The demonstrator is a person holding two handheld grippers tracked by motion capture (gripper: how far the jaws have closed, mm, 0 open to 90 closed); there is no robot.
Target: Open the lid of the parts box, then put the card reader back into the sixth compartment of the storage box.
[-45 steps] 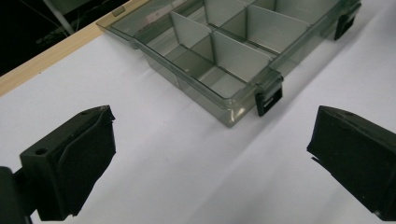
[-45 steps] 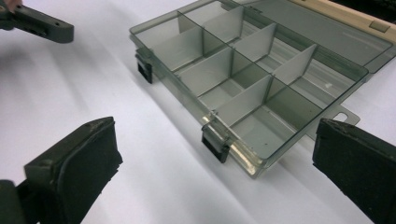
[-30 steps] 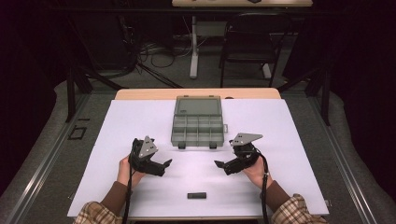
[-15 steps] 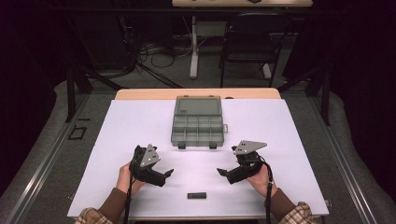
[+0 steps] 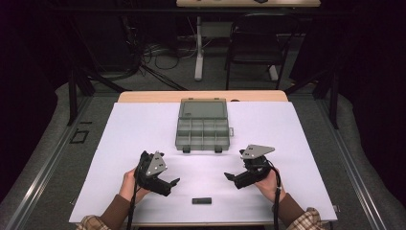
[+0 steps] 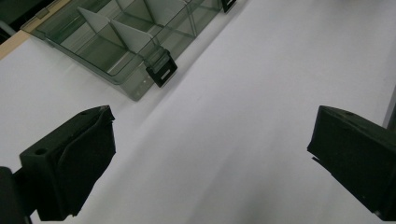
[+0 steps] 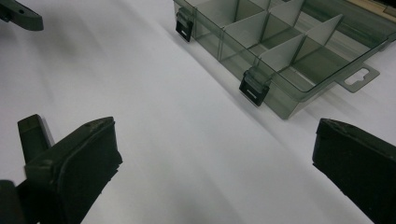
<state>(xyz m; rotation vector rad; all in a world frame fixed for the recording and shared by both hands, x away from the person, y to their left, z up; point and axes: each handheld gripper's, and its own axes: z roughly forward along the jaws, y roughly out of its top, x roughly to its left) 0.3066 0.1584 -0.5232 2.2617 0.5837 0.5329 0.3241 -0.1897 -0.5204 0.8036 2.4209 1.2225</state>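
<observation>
Both grippers hover low over the white table sheet point(image 5: 143, 124), on the person's side of the open compartment box point(image 5: 203, 125). Left gripper point(image 5: 173, 182) has its jaws spread wide with nothing between them; in the left gripper view only bare sheet lies in the gap, with the box's near corner and one black latch point(image 6: 161, 71) up and to the left. Right gripper point(image 5: 231, 177) is likewise spread and empty, its jaws turned inward toward the other one. Small black rectangular piece point(image 5: 201, 201) lies flat on the sheet near the table's front edge, between the two grippers and a little closer to the person than either; it also shows at the left edge of the right gripper view point(image 7: 33, 133), just beside that gripper's jaw. Box compartments look empty, lid laid back flat. Judged step: pick up the black piece, likely for a compartment. To do it well: bring one gripper back and down over the piece, line the jaws across its short width, settle low before closing, and keep the other gripper clear.
</observation>
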